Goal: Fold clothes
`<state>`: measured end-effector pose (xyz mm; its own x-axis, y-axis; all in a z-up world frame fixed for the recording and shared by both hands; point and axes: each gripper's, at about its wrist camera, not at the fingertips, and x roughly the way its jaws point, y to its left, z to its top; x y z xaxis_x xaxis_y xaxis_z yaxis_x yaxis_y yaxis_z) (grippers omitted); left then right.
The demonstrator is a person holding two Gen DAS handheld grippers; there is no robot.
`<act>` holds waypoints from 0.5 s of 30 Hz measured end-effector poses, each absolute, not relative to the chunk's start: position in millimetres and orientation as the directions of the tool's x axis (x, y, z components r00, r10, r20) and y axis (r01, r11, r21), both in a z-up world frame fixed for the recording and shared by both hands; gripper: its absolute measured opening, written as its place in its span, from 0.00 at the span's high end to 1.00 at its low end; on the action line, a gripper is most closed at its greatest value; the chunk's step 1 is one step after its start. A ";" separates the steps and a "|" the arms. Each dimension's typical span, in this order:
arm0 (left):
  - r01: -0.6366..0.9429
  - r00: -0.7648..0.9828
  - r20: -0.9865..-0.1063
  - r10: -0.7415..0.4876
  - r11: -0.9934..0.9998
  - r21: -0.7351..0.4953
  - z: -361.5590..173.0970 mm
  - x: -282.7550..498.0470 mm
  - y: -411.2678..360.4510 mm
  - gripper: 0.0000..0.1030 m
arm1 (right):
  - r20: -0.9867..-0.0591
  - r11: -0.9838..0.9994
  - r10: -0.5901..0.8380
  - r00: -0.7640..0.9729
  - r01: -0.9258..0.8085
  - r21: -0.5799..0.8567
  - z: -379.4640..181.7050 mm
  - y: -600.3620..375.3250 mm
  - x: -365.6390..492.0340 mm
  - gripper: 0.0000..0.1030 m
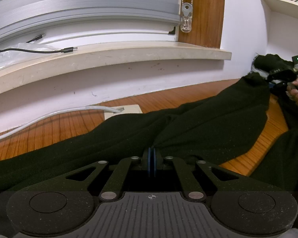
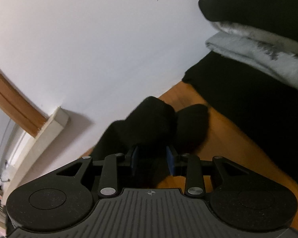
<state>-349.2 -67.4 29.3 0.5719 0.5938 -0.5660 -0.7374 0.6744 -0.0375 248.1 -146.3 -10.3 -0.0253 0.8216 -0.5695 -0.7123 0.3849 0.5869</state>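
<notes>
Across the wooden desk (image 1: pixel 73 127) lies a dark green garment (image 1: pixel 198 123), spread in loose folds from the near edge toward the white wall (image 1: pixel 242 29). The left gripper (image 1: pixel 152 154) has its jaws pressed together on a pinch of this cloth. The right gripper (image 2: pixel 152 158) has its jaws partly apart; a bunched end of the garment sits between them, and the blue pads (image 2: pixel 169 158) do not seem to press on it. Beyond the right gripper, a folded pale grey cloth (image 2: pixel 258 53) lies among more dark fabric. Behind the desk runs a stone windowsill (image 1: pixel 129 55) with a black cable (image 1: pixel 39 50) on it.
</notes>
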 end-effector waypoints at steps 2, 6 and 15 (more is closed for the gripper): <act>-0.737 0.572 -0.566 0.593 0.675 -0.038 29.2 -349.7 -67.3 0.97 | -0.578 0.391 0.816 -0.032 -0.705 0.591 -11.0 -139.9 246.6 0.68; -0.737 0.573 -0.565 0.594 0.675 -0.038 28.9 -350.2 -67.2 0.97 | -0.582 0.395 0.812 -0.038 -0.698 0.597 -11.8 -134.4 244.4 0.71; -0.737 0.566 -0.522 0.638 0.676 0.027 38.7 -347.7 -80.2 0.98 | -0.452 0.380 0.887 0.095 -0.705 0.599 45.5 -183.8 254.3 0.97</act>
